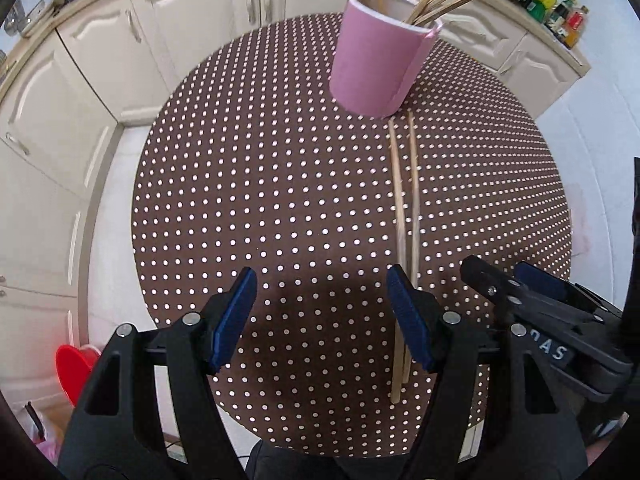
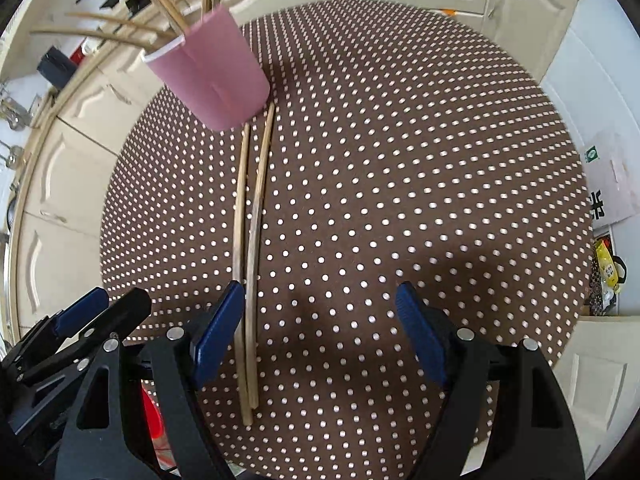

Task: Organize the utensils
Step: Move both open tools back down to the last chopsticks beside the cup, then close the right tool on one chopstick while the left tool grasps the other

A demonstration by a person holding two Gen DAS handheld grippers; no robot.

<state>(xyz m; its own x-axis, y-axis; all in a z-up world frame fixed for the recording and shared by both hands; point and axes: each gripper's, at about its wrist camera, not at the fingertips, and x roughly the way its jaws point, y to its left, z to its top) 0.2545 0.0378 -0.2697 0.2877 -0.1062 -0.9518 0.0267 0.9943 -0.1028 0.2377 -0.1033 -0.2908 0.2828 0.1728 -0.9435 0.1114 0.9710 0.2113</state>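
A pink cup point(image 1: 380, 68) stands at the far side of a round brown polka-dot table point(image 1: 260, 184) and holds several wooden chopsticks. Two more chopsticks point(image 1: 404, 208) lie side by side on the table, running from the cup's base toward me. My left gripper point(image 1: 322, 312) is open and empty above the table, its right finger over the chopsticks' near ends. My right gripper point(image 2: 320, 328) is open and empty; the chopsticks point(image 2: 250, 240) lie by its left finger, the cup point(image 2: 212, 76) at upper left. The right gripper's tips point(image 1: 516, 284) show in the left wrist view.
Cream kitchen cabinets point(image 1: 100, 80) ring the table, with bottles point(image 1: 560, 12) on the counter at the back right. A red object point(image 1: 74, 364) sits on the floor to the left. Bags and a white box point(image 2: 612, 184) sit to the right of the table.
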